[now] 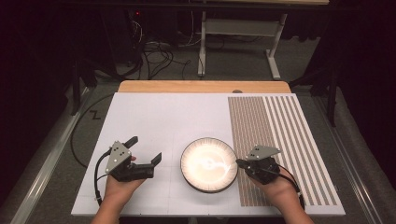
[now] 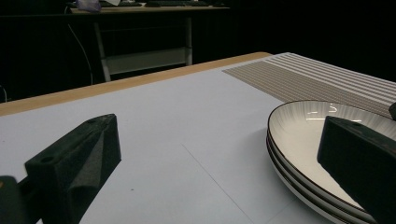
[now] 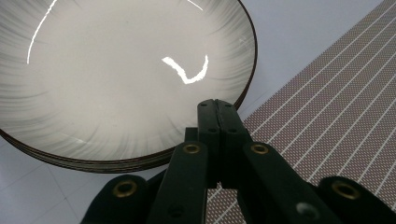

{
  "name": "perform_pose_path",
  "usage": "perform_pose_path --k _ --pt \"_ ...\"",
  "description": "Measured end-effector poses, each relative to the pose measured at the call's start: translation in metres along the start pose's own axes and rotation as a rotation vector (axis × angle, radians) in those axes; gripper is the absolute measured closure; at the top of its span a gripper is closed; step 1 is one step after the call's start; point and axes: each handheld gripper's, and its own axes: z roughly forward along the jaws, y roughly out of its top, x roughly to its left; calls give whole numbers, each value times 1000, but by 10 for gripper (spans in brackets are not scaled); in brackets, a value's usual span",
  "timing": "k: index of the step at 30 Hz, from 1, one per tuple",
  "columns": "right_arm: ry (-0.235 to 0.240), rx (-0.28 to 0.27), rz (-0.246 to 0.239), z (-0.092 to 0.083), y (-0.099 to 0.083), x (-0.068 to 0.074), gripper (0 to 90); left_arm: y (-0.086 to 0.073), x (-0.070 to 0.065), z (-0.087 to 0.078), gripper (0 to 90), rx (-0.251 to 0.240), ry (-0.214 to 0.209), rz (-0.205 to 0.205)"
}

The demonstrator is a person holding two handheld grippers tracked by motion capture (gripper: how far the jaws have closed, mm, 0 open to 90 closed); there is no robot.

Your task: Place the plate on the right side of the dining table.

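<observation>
Near the counter's (image 1: 154, 116) front edge a stack of plates (image 1: 208, 164) is set — flanked by the left gripper (image 1: 145, 149), jaws spread wide, and the right gripper (image 1: 239, 162), jaws pressed together at the rim.

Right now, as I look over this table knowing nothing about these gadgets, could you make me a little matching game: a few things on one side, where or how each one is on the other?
Things:
1. left gripper
2. right gripper
3. plates
4. striped mat

States:
a. stacked, in the middle of the table
b. jaws closed, empty
c. jaws wide open, empty
d. lying flat along the table's right side

Pairs: 1-c, 2-b, 3-a, 4-d
</observation>
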Motion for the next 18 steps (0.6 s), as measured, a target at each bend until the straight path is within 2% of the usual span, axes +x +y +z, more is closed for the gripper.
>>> perform_pose_path --k 18 --pt "-8 13 -14 0 3 3 900 0 -1 0 1 3 -2 4"
